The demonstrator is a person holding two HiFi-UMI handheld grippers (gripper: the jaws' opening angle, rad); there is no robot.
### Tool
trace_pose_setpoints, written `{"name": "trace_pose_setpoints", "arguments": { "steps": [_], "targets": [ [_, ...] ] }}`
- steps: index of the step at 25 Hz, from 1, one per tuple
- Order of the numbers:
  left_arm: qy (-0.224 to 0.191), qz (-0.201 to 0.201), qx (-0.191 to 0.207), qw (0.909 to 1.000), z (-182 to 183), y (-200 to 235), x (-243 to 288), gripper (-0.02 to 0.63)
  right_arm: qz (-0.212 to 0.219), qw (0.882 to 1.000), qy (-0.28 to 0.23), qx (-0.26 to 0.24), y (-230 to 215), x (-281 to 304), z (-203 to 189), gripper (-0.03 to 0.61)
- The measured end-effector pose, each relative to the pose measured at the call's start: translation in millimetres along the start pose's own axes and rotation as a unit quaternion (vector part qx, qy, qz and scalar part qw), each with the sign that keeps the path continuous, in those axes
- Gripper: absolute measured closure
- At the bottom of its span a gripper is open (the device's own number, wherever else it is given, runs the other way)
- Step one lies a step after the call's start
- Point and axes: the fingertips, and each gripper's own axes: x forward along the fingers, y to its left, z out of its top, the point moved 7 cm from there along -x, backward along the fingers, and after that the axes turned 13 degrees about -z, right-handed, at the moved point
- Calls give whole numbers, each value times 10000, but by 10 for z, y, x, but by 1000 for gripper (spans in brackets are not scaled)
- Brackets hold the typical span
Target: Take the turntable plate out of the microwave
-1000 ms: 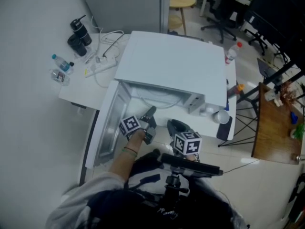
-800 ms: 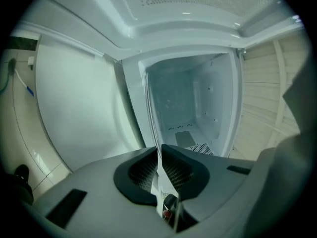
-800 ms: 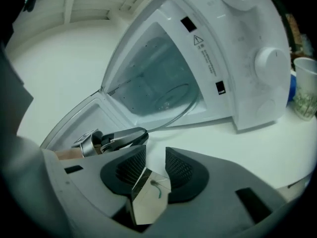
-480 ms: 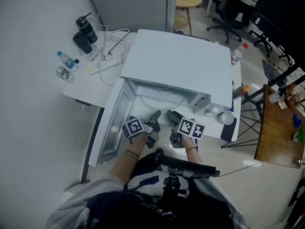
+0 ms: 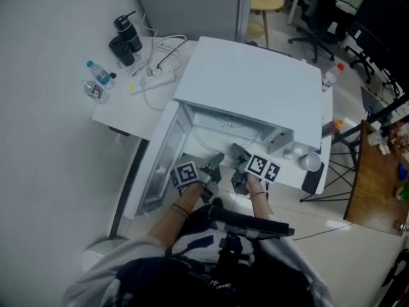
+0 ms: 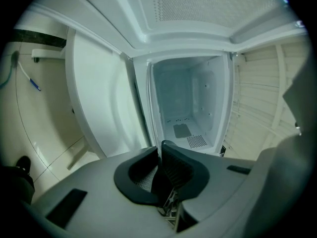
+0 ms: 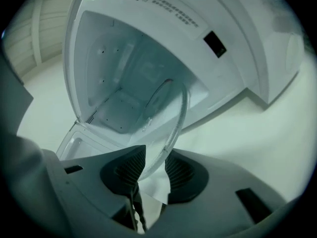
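Right gripper view: right gripper (image 7: 154, 157), jaws just closed further, clamps turntable plate (image 7: 166, 118) before open microwave (image 7: 163, 19).

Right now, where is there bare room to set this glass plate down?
The microwave has a bare flat top, the widest spot. On the table, a bare patch lies between the open door, the power strip and the front edge. The back left corner is crowded with bottles and cables. The strip right of the microwave holds a cup.

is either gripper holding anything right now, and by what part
The right gripper holds the glass turntable plate by its rim, edge-on between jaws that have just been closing. The left gripper is shut and empty.
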Motion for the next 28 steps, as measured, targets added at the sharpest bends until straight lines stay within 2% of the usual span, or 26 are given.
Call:
{"name": "trace_pose_setpoints", "arguments": {
  "steps": [2,5,10,15,18,22,24,25,28],
  "targets": [
    [32,-22,79,10000,11,13,-9,592,93,9996,-46,276,-20,-12,-10,463],
    [-8,-174,-27,9998,14,16,6,586,114,9994,-118,294,-21,-40,-25,468],
    [-710,-259,-216,9969,179,91,9,540,184,9995,-138,223,-14,-139,-104,472],
    [-991,-391,-282,9939,400,215,131,526,186,9996,-188,113,-30,-265,-115,474],
    [-958,-477,-403,9934,446,258,261,526,196,9997,-154,69,-45,-312,-135,474],
    [-876,-1005,-389,9903,476,224,420,528,217,9997,-110,30,-50,-324,-153,474],
    [-861,-1174,-429,9884,463,201,430,593,200,9998,-87,13,-62,-329,-157,472],
    [-835,-1205,-426,9883,451,189,427,595,199,9998,-84,4,-67,-337,-163,472],
    [-697,-1250,-168,9896,423,117,404,590,229,9997,-91,-42,-63,-371,-193,471]
  ]
}}
